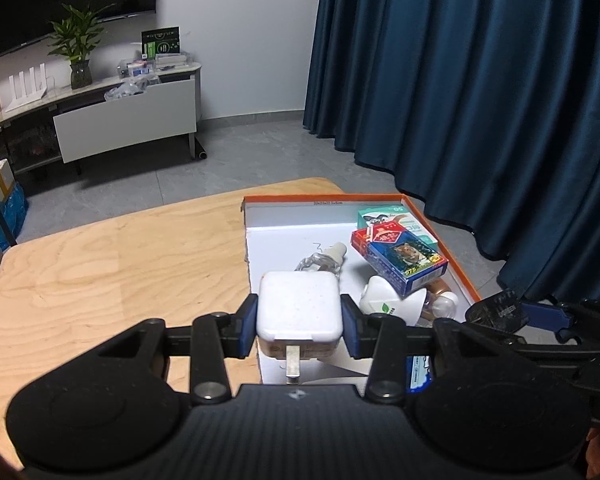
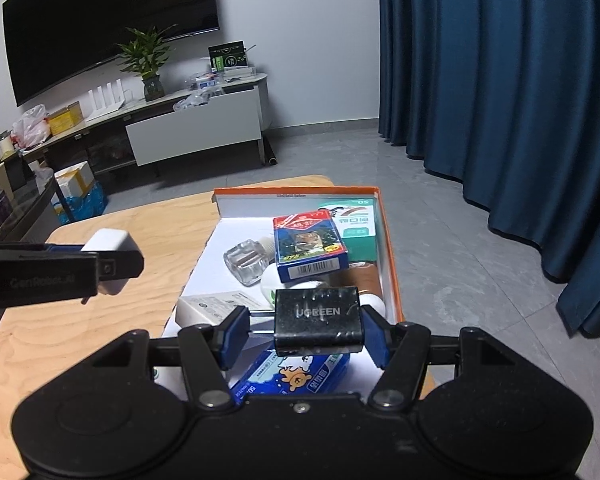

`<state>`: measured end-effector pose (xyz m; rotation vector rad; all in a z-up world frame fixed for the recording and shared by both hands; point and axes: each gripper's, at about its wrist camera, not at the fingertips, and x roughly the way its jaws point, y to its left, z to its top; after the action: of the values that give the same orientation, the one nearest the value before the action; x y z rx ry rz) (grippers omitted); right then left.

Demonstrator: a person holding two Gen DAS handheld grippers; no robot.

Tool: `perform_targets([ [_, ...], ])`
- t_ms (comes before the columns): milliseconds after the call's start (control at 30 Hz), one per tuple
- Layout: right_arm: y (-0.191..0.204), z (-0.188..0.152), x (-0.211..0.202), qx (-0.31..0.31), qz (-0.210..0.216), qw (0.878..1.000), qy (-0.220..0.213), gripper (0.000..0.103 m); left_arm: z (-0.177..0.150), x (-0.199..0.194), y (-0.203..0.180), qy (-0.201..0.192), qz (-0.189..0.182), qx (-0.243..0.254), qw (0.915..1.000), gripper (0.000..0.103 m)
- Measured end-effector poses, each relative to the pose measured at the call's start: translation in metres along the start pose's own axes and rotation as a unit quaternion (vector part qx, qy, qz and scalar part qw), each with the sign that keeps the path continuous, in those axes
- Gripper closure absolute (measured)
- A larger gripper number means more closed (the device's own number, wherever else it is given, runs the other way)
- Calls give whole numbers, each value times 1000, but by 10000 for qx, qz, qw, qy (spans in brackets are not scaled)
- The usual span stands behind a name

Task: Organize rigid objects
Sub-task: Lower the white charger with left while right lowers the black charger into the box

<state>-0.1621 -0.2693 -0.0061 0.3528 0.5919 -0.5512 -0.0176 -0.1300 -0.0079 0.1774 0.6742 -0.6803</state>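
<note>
White plastic charger (image 1: pixel 299 306) clamped between left gripper (image 1: pixel 299 322) jaws, over box (image 1: pixel 462 276) edge. Black charger (image 2: pixel 318 317) between right gripper (image 2: pixel 306 330) jaws, touching right pad only, gap at left: grip uncertain. Both likely light, stiff, slick; hold flat sides, avoid prongs.

Pale grained wood table (image 1: pixel 100 264), matt white plastic charger (image 1: pixel 299 306), glossy black plastic charger (image 2: pixel 318 318), clear glass bottle (image 2: pixel 247 260).

Left gripper (image 1: pixel 299 322) and right gripper (image 2: pixel 306 330), both angled downward, fingers clamped.
</note>
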Motion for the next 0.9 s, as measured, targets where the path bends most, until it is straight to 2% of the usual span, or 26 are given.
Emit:
perform_targets([
  [900, 7, 8, 11, -40, 79, 10000, 20, 31, 3, 6, 2, 26, -41, -64, 10000, 60],
])
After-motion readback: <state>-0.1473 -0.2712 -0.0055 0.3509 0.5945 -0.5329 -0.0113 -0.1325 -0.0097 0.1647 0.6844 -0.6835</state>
